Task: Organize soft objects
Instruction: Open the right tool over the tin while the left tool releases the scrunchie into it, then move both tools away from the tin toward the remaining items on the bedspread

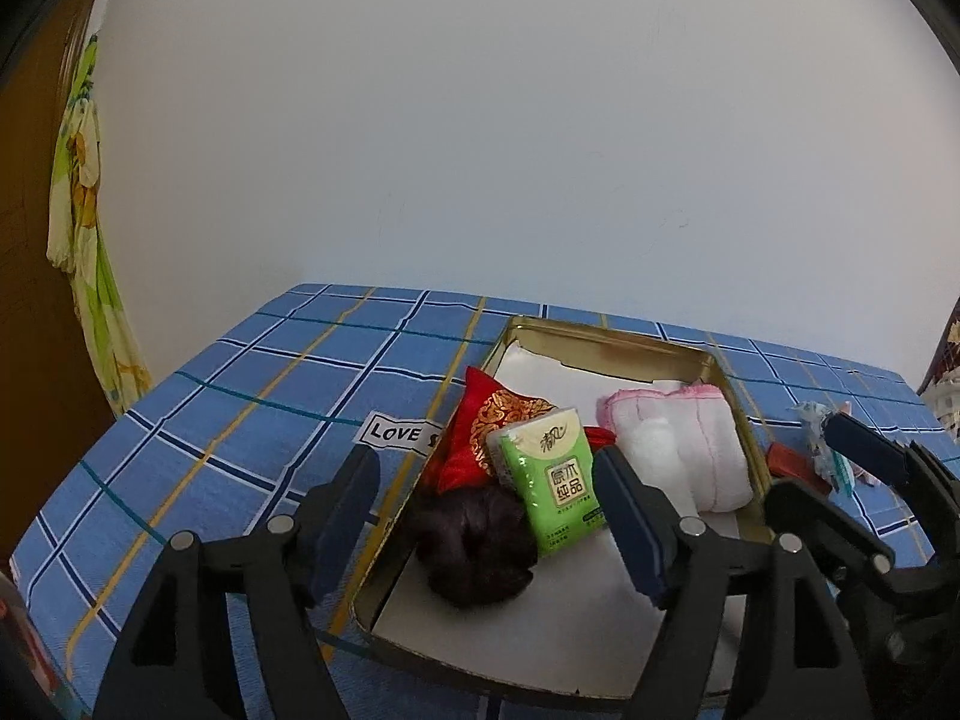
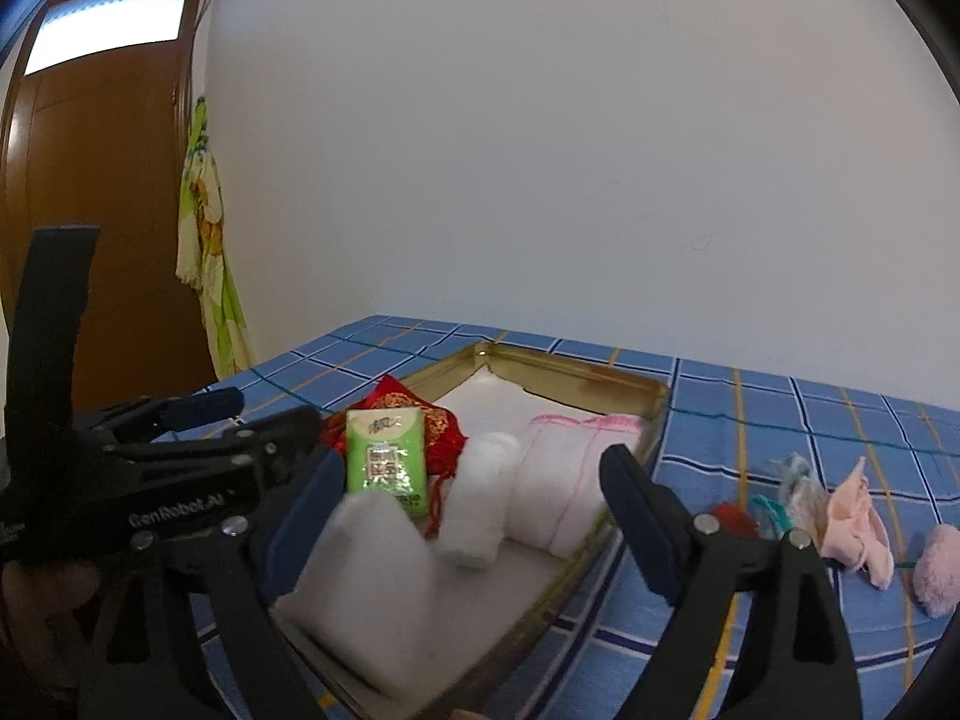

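A gold tin tray [image 1: 606, 339] lies on the blue checked cloth. It holds a red embroidered pouch [image 1: 486, 420], a green tissue pack [image 1: 555, 480], a dark fuzzy bundle [image 1: 474, 546] and a folded white towel with pink edging [image 1: 690, 438]. My left gripper [image 1: 486, 474] is open over the tray's left side, its pads clear of the pack and bundle. My right gripper [image 2: 471, 468] stands open over the tray [image 2: 654, 414]. A blurred white soft piece [image 2: 372, 570] lies just beyond its left finger, untouched, beside a white roll [image 2: 480, 498] and the towel [image 2: 570, 468].
Right of the tray on the cloth lie a pink rag [image 2: 858, 522], a pink fluffy ball [image 2: 939, 570], a small red item [image 2: 732, 516] and a teal wrapper [image 2: 792, 480]. A white wall stands behind the table. A brown door [image 2: 102, 210] is at the left.
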`<state>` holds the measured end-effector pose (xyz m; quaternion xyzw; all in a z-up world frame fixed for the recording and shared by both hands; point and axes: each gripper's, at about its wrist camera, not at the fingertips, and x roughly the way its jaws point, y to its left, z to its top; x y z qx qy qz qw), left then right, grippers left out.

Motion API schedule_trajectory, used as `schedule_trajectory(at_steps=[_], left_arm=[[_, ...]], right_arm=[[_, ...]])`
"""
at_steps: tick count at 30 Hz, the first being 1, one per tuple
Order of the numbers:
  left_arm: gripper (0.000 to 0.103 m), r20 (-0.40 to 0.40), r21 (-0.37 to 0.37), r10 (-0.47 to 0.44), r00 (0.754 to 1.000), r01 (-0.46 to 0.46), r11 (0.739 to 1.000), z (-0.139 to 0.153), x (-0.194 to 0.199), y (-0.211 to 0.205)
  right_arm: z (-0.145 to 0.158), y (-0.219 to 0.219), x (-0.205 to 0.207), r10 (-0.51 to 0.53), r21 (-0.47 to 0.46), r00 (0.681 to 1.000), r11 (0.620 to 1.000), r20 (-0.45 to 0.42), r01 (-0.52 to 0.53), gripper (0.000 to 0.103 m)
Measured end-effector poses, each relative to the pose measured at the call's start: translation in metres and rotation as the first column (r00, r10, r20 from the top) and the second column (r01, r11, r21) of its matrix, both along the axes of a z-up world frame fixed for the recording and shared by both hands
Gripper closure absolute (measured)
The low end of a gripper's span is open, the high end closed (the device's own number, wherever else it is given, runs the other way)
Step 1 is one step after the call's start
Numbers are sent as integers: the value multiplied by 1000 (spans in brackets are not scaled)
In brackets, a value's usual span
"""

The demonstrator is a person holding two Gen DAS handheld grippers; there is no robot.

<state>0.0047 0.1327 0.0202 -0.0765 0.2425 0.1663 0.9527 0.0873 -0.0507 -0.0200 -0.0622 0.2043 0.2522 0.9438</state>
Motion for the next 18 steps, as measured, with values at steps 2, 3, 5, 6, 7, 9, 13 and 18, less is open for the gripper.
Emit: schedule_trajectory(at_steps=[2, 3, 5, 6, 7, 9, 13, 18], left_arm=[[28, 8, 4, -1, 1000, 1, 1000, 3, -3, -3], [28, 12, 2, -5, 1000, 5, 1000, 4, -4, -5], [27, 17, -5, -20, 1000, 20, 1000, 6, -3, -12], [27, 16, -7, -36, 999, 36, 999, 6, -2, -18], [27, 12, -3, -52, 999, 53, 999, 6, 0, -26], [27, 4, 12, -85, 996, 85, 996, 6, 5, -44], [27, -12, 32, -159, 987, 160, 987, 6, 18, -81], [27, -47, 29, -247, 968, 249, 968, 3, 43, -131]], right_arm=[[1, -10, -3, -15, 2, 1000, 1000, -1, 15, 13], [1, -17, -5, -28, 3, 1000, 1000, 1, 28, 11], [2, -30, -7, -57, 13, 998, 998, -6, 57, 11], [3, -38, -9, -65, 21, 998, 998, -15, 65, 11], [4, -47, -11, -72, 25, 997, 997, -20, 72, 11], [6, -63, -17, -97, 18, 995, 995, -17, 97, 9], [14, -101, -27, -171, 5, 985, 985, 0, 171, 8], [24, -156, -31, -294, 9, 956, 956, 3, 294, 7]])
